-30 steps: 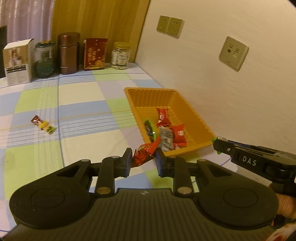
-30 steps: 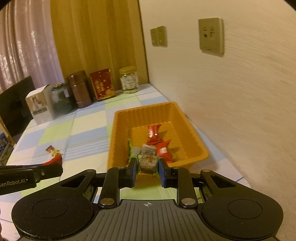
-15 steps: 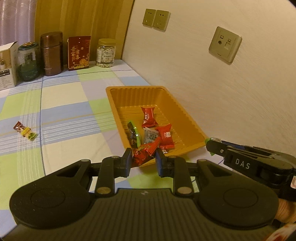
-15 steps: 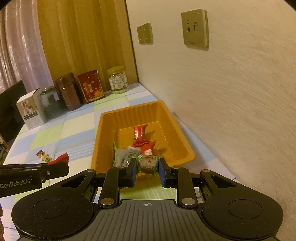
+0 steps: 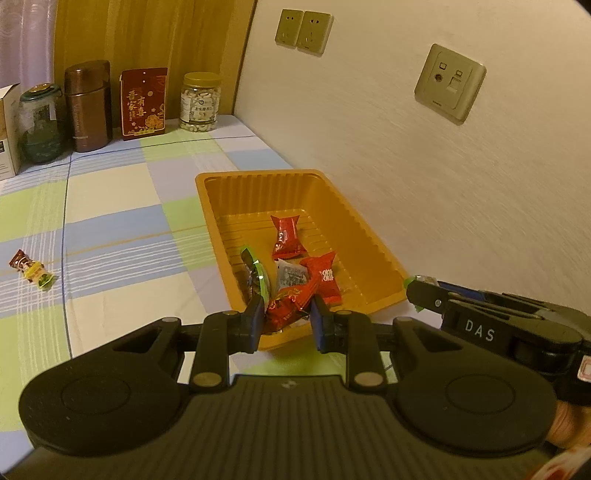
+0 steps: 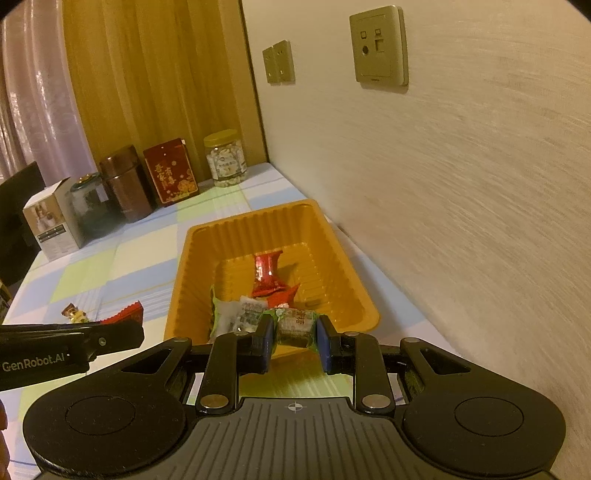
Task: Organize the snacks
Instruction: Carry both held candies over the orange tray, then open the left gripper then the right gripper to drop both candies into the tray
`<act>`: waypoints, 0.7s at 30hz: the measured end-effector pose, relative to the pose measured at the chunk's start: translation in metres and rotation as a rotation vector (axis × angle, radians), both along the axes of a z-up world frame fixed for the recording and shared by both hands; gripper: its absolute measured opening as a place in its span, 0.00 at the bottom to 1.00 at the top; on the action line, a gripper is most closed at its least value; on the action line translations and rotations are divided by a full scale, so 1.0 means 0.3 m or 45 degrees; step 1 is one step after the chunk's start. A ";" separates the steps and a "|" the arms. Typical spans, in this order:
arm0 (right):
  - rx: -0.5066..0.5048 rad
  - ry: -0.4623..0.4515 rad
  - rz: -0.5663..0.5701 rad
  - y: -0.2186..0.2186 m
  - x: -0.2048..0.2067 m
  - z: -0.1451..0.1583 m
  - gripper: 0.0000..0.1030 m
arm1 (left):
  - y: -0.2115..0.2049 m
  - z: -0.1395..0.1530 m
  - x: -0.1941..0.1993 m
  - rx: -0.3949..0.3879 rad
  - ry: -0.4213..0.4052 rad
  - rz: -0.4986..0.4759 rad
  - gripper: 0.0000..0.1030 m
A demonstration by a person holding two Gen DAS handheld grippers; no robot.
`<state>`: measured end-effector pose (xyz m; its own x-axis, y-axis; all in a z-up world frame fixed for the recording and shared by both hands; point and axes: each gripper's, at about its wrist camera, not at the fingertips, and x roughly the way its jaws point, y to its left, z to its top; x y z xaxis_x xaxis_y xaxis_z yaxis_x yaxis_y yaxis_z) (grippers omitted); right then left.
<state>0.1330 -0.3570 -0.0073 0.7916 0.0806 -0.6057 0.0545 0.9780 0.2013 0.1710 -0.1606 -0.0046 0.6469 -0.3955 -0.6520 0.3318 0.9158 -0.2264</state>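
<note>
The room is dim and warm, an amber cast tinting both wrist views, with no lamp in sight. The textured wall (image 6: 480, 221) smears into streaks toward the right edge, and the fisheye bends the wall sockets (image 5: 303, 31) and darkens the corners. The orange tray (image 5: 369, 236) stays fairly sharp; soft shadow pools under each hand-held gripper (image 6: 294, 341).

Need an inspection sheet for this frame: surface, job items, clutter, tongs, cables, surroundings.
Surface: checked tablecloth.
Job's things: orange tray holds several wrapped snacks; one loose snack lies on the cloth.
Clutter: jars, tin, red box and a carton along the back edge.
Tongs: left tongs shut on a red snack; right tongs shut on a green-edged snack.
Cables: nothing seen.
Surroundings: wall sockets, curtain.
</note>
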 end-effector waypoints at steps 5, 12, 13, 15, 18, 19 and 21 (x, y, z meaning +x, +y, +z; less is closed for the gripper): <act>0.000 -0.004 0.011 -0.017 0.050 0.002 0.25 | -0.023 -0.012 0.050 0.005 0.007 0.000 0.23; -0.003 0.017 0.031 -0.044 0.165 -0.015 0.25 | -0.068 -0.043 0.153 0.030 0.025 0.007 0.23; -0.004 0.020 0.033 -0.048 0.181 -0.018 0.25 | -0.072 -0.048 0.170 0.031 0.026 0.007 0.23; 0.000 0.023 0.037 -0.054 0.208 -0.027 0.25 | -0.082 -0.058 0.203 0.035 0.028 0.006 0.23; 0.001 0.029 0.048 -0.063 0.251 -0.038 0.25 | -0.097 -0.071 0.248 0.035 0.027 0.002 0.24; 0.002 0.029 0.051 -0.066 0.267 -0.041 0.25 | -0.101 -0.075 0.260 0.036 0.026 -0.002 0.24; 0.007 0.030 0.051 -0.076 0.293 -0.047 0.25 | -0.111 -0.086 0.291 0.031 0.033 -0.004 0.24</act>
